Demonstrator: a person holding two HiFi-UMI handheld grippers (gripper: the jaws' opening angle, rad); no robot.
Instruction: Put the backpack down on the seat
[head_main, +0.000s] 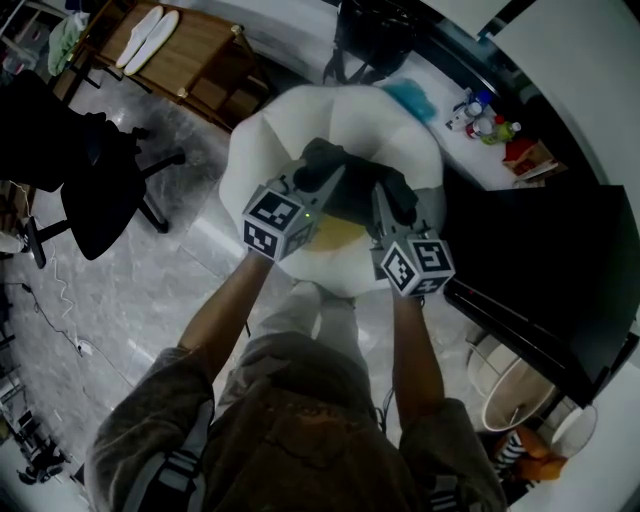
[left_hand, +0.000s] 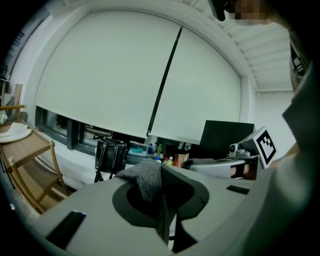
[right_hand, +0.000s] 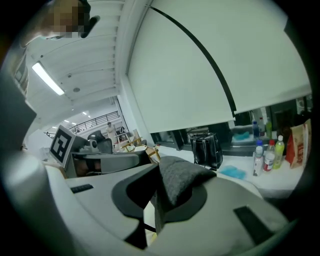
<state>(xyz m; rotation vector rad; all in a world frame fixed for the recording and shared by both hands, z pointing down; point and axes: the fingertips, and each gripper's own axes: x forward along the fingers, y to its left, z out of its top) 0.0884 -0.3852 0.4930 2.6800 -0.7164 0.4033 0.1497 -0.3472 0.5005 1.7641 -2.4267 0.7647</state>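
L gripper (head_main: 332, 182) & R gripper (head_main: 380, 205) sit side by side, each w/ jaws clamped on grey fabric at the top of the backpack (head_main: 400, 195). Pack sits just ahead of & below the jaws. White seat (head_main: 265, 130) is directly under it; can't tell if they touch. Beyond the grippers: counter (head_main: 500, 165) w/ bottles (head_main: 478, 112), black handbag (left_hand: 110, 155), blinds (left_hand: 115, 75). Left of L gripper: office chair (head_main: 95, 195), wood table (head_main: 190, 55), marble floor (head_main: 120, 300).
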